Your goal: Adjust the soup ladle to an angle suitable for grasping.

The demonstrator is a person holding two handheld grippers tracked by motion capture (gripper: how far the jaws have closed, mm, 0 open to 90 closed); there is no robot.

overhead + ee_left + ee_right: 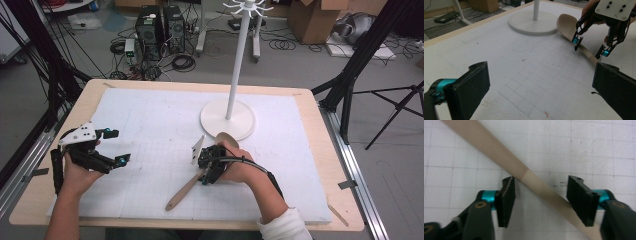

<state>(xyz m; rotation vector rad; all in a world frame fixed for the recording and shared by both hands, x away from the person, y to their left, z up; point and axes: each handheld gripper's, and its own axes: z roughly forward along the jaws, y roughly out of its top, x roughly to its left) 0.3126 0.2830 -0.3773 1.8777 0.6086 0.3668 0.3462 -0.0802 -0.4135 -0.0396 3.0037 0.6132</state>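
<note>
1. The right gripper [539,200] is pointed down at the table, its jaws set apart on either side of the wooden spoon's [524,176] handle. The handle runs slantwise between the pads, close to both; whether either pad presses on it cannot be made out, though no firm clamp is seen.
2. In the high view the right gripper [209,164] is largely covered by the hand holding it, and the middle of the spoon [186,190] is hidden beneath it.
3. The spoon is laid flat on the white gridded mat [150,130], its bowl just beside the round base of the white stand [227,117], its handle end towards the person.
4. The stand's top is cut off at the upper edge of the high view.
5. The left gripper [114,146] is held well apart from the spoon, above the mat's left side, jaws wide apart with nothing between them; in its own view both pads [471,92] are cut off by the frame.
</note>
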